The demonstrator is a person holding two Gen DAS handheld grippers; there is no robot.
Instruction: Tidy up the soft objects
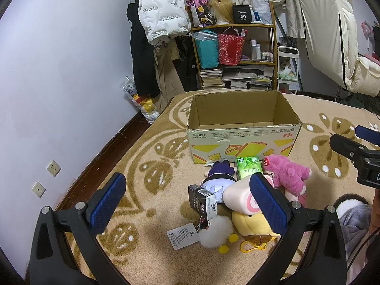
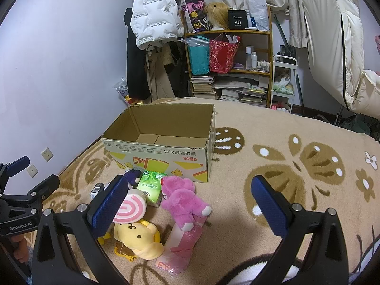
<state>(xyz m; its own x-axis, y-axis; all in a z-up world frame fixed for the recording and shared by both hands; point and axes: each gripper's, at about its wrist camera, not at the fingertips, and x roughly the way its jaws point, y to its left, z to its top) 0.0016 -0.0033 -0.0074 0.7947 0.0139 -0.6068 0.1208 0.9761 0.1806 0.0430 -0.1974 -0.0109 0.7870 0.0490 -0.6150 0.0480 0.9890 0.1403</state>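
Two handheld claws hover over a beige blanket with brown butterfly patterns (image 2: 273, 128), both spread wide and holding nothing, above a heap of soft things waiting to be sorted. The left claw (image 1: 187, 204) hangs over the near side of the heap; the right claw (image 2: 190, 204) hangs over its right side, with bare blanket beneath its right finger.

An open cardboard box printed with yellow shapes (image 1: 242, 142) stands just behind the heap, its visible floor bare. In front of it lie a fuzzy pink plush bear (image 2: 182, 199), a green soft pack of tissues (image 2: 150, 186) touching the bear's head, a round pink-and-white swirl cushion (image 2: 133, 207), a yellow plush dog (image 2: 137, 237), a pink plastic-wrapped packet (image 2: 180, 249) partly under the bear, a purple-haired plush doll (image 1: 218, 178), a fluffy white pompom keychain with yellow feet (image 1: 216, 232) and a small dark carton (image 1: 201, 201).

Nothing appears to be boxed yet, so the step in hand is likely the first pick. The bear lies topmost and nearest the right claw: it is best taken across the torso, fingers pressed well into the pile so the plush compresses rather than slips, then lifted straight up to avoid dragging the packet beneath. The left claw can work the cushion or the keychain from its own side, keeping the two apart
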